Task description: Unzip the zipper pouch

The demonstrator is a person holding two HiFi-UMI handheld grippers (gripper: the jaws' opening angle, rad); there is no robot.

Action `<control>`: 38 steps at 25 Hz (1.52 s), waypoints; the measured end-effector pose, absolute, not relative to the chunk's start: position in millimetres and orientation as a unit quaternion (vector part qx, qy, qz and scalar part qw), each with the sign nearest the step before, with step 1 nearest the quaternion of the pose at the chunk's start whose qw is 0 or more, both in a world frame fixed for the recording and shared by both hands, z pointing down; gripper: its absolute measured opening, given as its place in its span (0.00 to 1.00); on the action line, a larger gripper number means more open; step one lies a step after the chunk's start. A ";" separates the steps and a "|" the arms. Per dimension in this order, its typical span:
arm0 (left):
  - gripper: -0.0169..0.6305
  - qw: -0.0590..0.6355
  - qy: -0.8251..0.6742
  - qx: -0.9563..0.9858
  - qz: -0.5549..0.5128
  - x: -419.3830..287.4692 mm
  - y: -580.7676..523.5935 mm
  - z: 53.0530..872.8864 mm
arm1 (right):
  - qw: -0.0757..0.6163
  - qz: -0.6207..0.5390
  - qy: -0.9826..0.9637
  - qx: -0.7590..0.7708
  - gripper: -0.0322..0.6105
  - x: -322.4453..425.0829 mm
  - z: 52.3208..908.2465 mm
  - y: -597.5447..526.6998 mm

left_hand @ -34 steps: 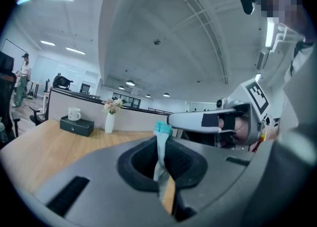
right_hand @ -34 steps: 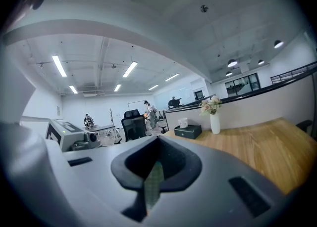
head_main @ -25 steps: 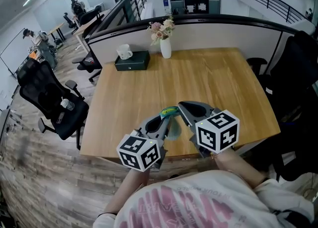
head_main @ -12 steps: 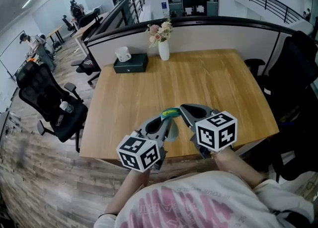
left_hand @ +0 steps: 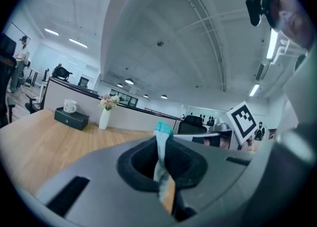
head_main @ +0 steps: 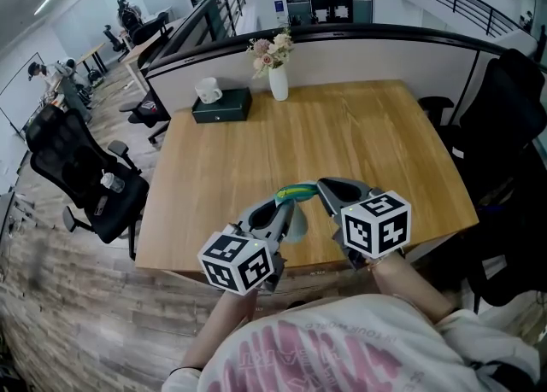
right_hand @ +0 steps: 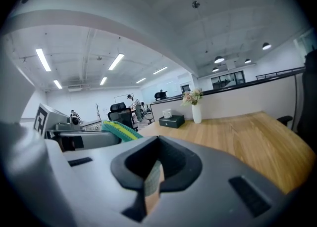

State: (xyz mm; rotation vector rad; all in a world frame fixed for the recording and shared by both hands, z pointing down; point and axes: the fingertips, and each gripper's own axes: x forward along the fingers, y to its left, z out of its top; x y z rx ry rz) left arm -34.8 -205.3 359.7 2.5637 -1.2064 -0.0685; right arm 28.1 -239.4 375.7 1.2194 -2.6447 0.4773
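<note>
The zipper pouch [head_main: 297, 190], striped teal, green and yellow, hangs in the air between my two grippers above the wooden table's [head_main: 342, 143] front edge. My left gripper [head_main: 285, 204] is shut on one end of it; in the left gripper view a teal fabric strip [left_hand: 160, 142] stands pinched between the jaws. My right gripper [head_main: 324, 188] is shut on the other end. In the right gripper view a thin greyish-green strip [right_hand: 153, 177] sits between its jaws, and the striped pouch body [right_hand: 122, 131] shows to the left. The zipper slider itself is hidden.
At the table's far side stand a white vase with flowers [head_main: 278, 76], a black box [head_main: 220, 108] and a white mug [head_main: 206, 89] on it. Black office chairs stand at the left [head_main: 81, 168] and a dark one at the right [head_main: 506, 125]. A partition wall runs behind the table.
My right gripper has shifted slightly to the right, and a little more of the striped pouch shows between the two grippers. Both stay shut.
</note>
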 end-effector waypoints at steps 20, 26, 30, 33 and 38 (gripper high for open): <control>0.04 0.169 -0.433 0.884 -0.044 -38.9 -200.1 361.2 | 0.097 0.180 -0.861 0.466 0.05 81.5 390.5 -248.2; 0.04 0.169 -0.429 0.887 -0.033 -36.1 -195.0 366.0 | 0.087 0.197 -0.858 0.466 0.05 88.4 393.8 -247.0; 0.04 0.178 -0.429 0.885 -0.033 -37.1 -193.4 367.7 | 0.067 0.231 -0.858 0.455 0.05 91.0 396.2 -243.9; 0.04 0.195 -0.429 0.881 -0.049 -39.6 -192.1 367.7 | 0.038 0.256 -0.859 0.442 0.05 89.7 394.5 -240.5; 0.04 0.190 -0.476 0.856 -0.072 -64.8 -194.7 366.0 | -0.021 0.271 -0.842 0.467 0.14 101.7 385.3 -243.9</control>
